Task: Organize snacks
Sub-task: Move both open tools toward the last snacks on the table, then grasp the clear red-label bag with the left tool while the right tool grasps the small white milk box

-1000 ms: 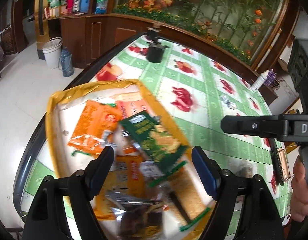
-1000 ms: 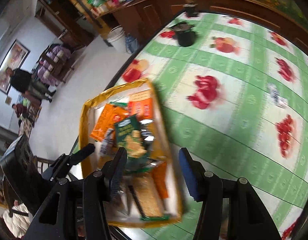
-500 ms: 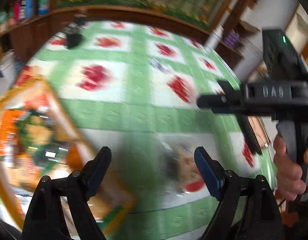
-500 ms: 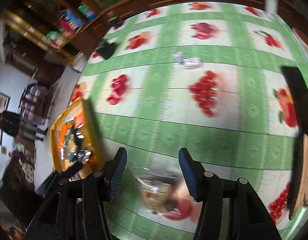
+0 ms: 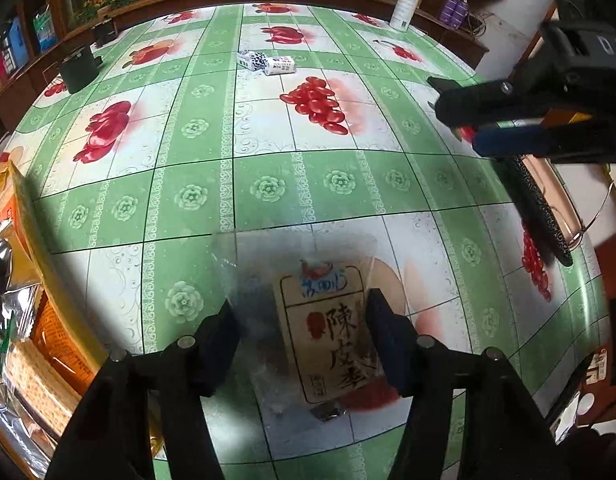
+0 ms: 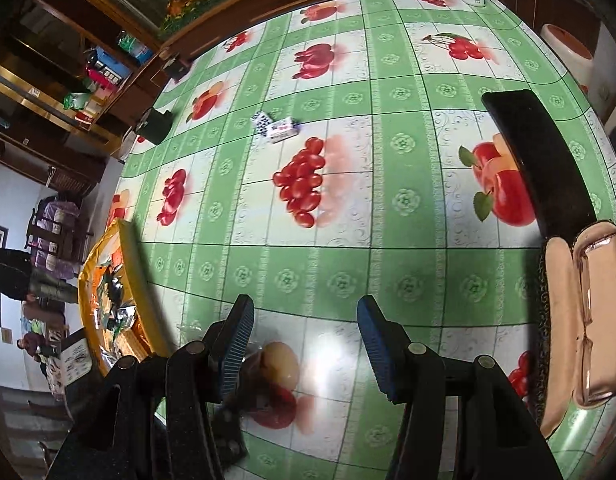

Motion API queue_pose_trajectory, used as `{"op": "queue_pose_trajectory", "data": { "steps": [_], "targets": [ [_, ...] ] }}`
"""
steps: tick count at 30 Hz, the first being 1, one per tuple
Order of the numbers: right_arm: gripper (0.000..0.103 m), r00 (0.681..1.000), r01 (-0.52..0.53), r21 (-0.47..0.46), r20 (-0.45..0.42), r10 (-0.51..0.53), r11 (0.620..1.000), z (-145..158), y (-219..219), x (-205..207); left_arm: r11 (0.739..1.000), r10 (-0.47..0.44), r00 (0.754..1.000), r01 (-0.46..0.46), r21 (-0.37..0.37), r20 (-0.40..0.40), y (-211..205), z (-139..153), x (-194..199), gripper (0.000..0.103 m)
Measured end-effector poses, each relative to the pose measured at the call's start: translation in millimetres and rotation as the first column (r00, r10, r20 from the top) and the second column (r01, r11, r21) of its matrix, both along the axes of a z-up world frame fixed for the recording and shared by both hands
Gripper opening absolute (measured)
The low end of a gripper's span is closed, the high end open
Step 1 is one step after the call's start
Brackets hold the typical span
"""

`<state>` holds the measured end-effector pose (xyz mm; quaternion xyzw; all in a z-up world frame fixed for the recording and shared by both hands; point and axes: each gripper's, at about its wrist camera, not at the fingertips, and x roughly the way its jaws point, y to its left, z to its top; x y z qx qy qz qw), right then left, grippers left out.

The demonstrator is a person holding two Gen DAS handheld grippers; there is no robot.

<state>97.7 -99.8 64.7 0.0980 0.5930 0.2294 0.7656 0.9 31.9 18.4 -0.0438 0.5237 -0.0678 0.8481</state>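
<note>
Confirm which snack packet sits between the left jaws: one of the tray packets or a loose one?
The loose clear packet with the tan label, flat on the tablecloth. The left gripper is closing around it; the others lie in the yellow tray.

Green-and-white checked tablecloth printed with red fruit; on it a clear snack packet with tan label, beside a yellow tray

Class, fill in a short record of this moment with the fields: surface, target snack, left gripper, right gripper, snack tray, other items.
surface: green fruit-print tablecloth
target snack: clear snack packet lying flat
left gripper: jaws closing, packet between them
right gripper: open, nothing held
snack tray: yellow, holds snacks, at table's left edge
other items: two small packets, glasses case
</note>
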Motion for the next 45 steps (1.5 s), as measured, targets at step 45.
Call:
{"op": "queue_pose_trajectory", "data": {
  "steps": [45],
  "targets": [
    [0.021, 0.903, -0.359, -0.267, 0.144, 0.406, 0.894, -46.2, 135.8, 126.6, 0.982, 0.145, 0.989, -0.139, -0.125, 0.041, 37.0, 27.9, -20.2, 0.047]
  ]
}}
